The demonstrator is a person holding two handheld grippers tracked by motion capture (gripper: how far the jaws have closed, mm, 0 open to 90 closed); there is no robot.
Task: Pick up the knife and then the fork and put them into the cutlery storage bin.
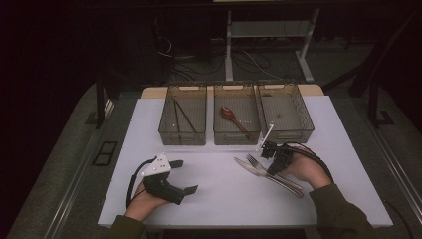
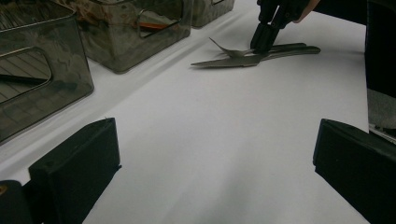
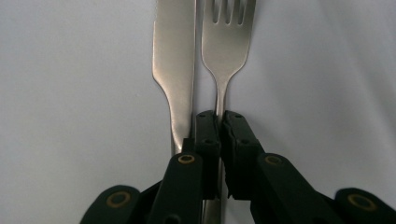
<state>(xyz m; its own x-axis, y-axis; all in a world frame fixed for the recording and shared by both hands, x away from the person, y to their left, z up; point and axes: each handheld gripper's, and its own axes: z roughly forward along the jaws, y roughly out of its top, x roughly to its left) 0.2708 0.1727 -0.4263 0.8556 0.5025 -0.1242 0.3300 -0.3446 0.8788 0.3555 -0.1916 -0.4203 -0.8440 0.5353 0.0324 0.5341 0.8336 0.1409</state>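
Observation:
A steel fork (image 1: 255, 161) and a steel knife (image 1: 247, 168) lie side by side on the white table (image 1: 214, 199), right of centre. My right gripper (image 1: 273, 168) comes down on them from the right. In the right gripper view it (image 3: 220, 122) is shut on the neck of the fork (image 3: 228, 42), with the knife (image 3: 175, 56) touching its left jaw. My left gripper (image 1: 184, 176) rests low at the front left, open and holding nothing. In the left gripper view its jaws stand wide apart (image 2: 215, 168) over bare table, with the fork (image 2: 229, 50) and knife (image 2: 224, 62) farther off.
Three clear bins stand in a row at the back. The left bin (image 1: 182, 133) holds dark chopsticks (image 1: 182, 115), the middle bin (image 1: 236, 135) a brown spoon (image 1: 230, 114), and the right bin (image 1: 294, 133) looks empty. Open tabletop lies between my grippers.

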